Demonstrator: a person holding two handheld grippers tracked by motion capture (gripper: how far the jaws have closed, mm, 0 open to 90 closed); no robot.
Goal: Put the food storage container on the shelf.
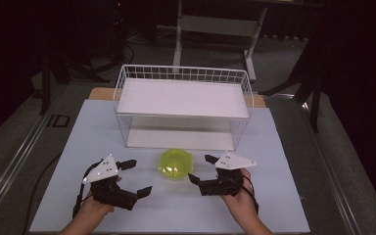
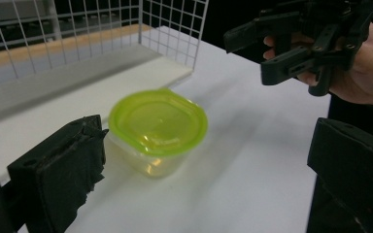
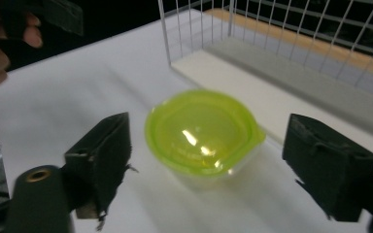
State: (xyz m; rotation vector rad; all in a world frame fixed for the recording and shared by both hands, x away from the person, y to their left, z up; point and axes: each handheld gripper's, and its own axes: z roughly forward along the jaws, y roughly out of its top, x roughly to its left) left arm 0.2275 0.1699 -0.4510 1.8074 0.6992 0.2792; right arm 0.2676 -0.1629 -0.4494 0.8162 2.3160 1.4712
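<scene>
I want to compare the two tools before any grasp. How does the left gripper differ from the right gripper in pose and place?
The left gripper sits left of the green-lidded container, jaws pointing right; the right gripper sits right of it, jaws pointing left. The left gripper lies slightly nearer the person than the right. Both are open, apart from the container, each held in a hand.

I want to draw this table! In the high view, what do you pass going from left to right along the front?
left gripper → green-lidded container → right gripper
</scene>
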